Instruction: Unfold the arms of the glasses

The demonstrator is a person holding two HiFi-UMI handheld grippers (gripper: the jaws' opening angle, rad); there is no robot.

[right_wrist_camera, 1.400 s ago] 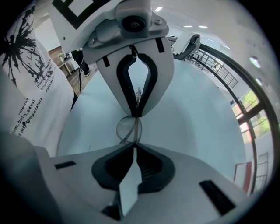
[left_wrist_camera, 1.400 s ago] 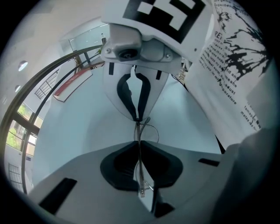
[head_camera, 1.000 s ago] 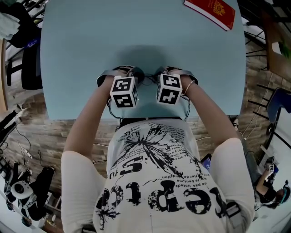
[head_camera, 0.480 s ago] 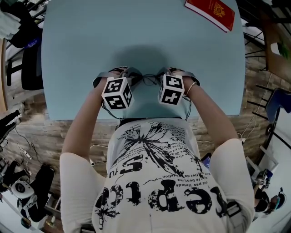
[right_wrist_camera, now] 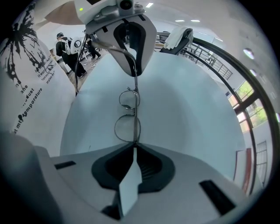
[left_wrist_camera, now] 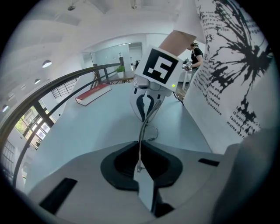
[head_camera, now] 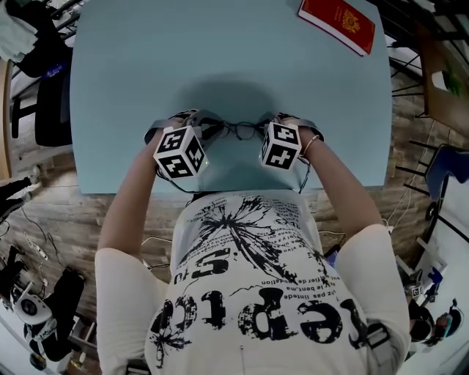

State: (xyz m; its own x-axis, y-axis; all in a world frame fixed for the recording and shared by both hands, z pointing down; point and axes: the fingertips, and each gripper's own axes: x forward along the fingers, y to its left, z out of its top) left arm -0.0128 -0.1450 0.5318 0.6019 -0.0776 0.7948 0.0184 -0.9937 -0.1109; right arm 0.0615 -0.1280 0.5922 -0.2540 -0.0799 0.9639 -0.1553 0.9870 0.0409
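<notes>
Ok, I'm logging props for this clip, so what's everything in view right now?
table: one, light blue, in front of the person.
book: one, red, flat on the table's far right corner.
glasses: one pair, thin dark wire with round lenses, between the two tools near the table's near edge.
shirt: one, white with black print, on the person.
left tool: one, grey with a black-and-white marker cube, shut on one end of the glasses.
right tool: one, grey with a marker cube, shut on the other end.
</notes>
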